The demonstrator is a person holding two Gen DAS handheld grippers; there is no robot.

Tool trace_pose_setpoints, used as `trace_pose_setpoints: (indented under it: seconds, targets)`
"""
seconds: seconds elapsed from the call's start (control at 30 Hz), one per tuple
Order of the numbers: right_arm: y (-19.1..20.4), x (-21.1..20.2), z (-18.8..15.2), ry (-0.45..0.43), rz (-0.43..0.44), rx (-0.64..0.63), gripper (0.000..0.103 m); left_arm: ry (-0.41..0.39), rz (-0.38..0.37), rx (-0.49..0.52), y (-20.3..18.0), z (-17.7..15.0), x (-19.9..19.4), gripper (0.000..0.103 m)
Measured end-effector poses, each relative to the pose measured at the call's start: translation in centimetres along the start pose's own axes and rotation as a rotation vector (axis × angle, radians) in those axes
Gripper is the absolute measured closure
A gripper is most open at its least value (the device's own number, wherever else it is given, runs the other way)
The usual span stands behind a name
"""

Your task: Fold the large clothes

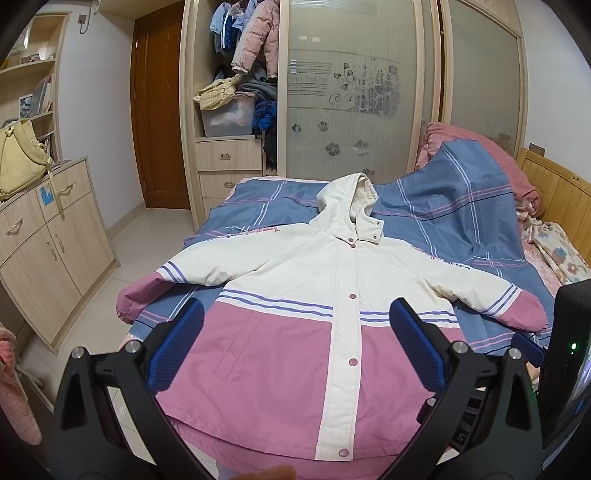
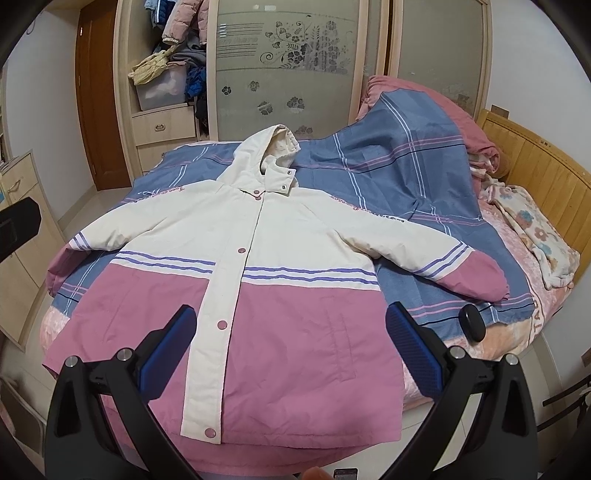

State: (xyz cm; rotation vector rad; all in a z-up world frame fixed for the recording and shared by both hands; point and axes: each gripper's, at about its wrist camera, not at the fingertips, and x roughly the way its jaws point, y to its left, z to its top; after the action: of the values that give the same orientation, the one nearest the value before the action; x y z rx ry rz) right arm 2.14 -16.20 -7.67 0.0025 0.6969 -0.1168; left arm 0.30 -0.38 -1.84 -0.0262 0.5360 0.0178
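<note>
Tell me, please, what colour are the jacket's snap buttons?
Pink on the snap buttons, clearest in the right wrist view.

Standing in somebody's bedroom here: a bed point(image 2: 517, 310) with a wooden headboard point(image 2: 546, 177) is taking up most of the room, a blue plaid quilt point(image 2: 406, 166) is lying over it, and a sliding-door wardrobe point(image 1: 354, 92) is hanging open, showing coats point(image 1: 255, 33) and a storage bin point(image 1: 229, 118)

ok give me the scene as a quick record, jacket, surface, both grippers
garment: hooded jacket, cream top, pink bottom, purple stripes
layout: front up, snapped shut, sleeves spread, hood away from camera
surface: blue plaid cover on bed
left gripper: jaws open, above hem, holding nothing
right gripper: jaws open, above hem, holding nothing
folding: not started
</note>
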Motion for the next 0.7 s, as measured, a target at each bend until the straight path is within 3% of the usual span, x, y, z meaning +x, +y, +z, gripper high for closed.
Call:
trace_pose_setpoints:
  seconds: [0.7]
  targets:
    - [0.20, 0.61, -0.08, 0.012, 0.016, -0.005, 0.001, 0.005, -0.003, 0.009, 0.26, -0.55, 0.22, 0.002]
